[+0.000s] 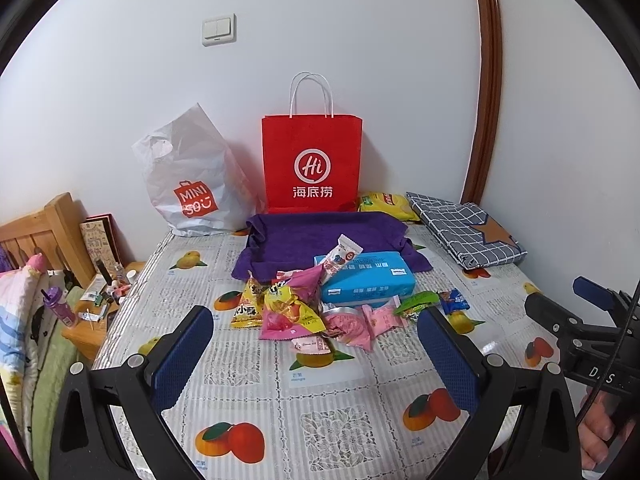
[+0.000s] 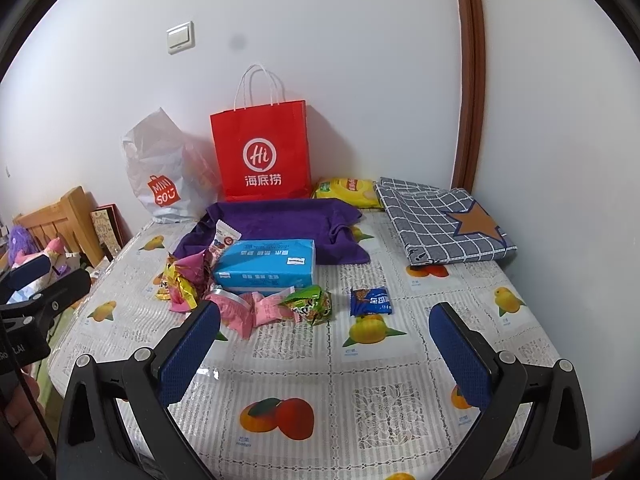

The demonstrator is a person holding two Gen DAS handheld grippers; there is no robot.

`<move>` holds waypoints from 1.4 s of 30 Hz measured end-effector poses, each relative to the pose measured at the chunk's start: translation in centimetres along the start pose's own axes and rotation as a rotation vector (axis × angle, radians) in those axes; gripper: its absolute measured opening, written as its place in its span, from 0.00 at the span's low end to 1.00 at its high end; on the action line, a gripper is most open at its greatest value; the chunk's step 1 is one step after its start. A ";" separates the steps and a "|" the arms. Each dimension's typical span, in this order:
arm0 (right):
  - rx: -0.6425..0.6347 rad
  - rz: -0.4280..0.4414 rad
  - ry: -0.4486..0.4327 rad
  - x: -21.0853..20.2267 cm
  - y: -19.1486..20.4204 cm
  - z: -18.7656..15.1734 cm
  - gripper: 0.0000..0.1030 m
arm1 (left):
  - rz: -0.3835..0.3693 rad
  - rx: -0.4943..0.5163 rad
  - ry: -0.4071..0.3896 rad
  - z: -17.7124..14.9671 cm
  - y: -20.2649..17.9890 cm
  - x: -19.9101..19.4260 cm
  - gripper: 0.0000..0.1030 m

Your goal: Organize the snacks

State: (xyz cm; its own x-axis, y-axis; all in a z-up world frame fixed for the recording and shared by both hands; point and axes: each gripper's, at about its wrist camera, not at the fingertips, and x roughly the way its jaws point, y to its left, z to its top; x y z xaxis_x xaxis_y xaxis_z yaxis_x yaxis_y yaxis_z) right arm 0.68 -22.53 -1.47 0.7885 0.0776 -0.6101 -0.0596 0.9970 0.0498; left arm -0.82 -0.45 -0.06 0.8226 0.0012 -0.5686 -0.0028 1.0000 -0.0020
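A heap of snack packets [image 1: 298,306] in yellow, pink and green lies mid-table against a blue tissue pack [image 1: 366,278]. The right wrist view shows the same tissue pack [image 2: 266,264], pink packets [image 2: 256,306], a green packet [image 2: 310,304] and a blue packet [image 2: 370,300] lying apart. Behind them sits a tray draped in purple cloth [image 1: 326,236]. My left gripper [image 1: 316,326] is open, just short of the heap. My right gripper [image 2: 326,320] is open over bare table, nearest the green and blue packets. Neither holds anything.
A red paper bag [image 1: 312,162] and a white plastic bag [image 1: 192,184] stand against the wall. A yellow chip bag [image 1: 386,202] and a folded checked cloth [image 1: 466,230] lie at the back right. A wooden bedside stand with clutter [image 1: 100,296] is off the table's left edge.
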 end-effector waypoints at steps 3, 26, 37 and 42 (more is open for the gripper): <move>0.002 -0.006 -0.003 0.0 0.0 0.0 1.00 | 0.000 0.003 0.001 0.0 -0.1 0.0 0.99; -0.012 -0.021 -0.031 -0.5 0.4 0.2 1.00 | -0.007 -0.026 -0.038 -0.2 0.2 -0.3 0.99; 0.045 -0.013 -0.006 0.3 -0.6 0.2 1.00 | 0.010 -0.036 -0.068 -0.1 0.0 -0.3 0.99; 0.054 -0.012 -0.052 0.3 -1.0 0.1 1.00 | 0.013 -0.020 -0.070 -0.1 -0.1 0.1 0.99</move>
State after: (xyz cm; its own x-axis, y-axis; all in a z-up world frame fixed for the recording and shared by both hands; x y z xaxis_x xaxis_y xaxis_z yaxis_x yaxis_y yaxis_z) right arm 1.06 -23.51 -1.59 0.8199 0.0638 -0.5690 -0.0181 0.9962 0.0857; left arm -0.80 -0.52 -0.23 0.8602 0.0149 -0.5098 -0.0242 0.9996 -0.0116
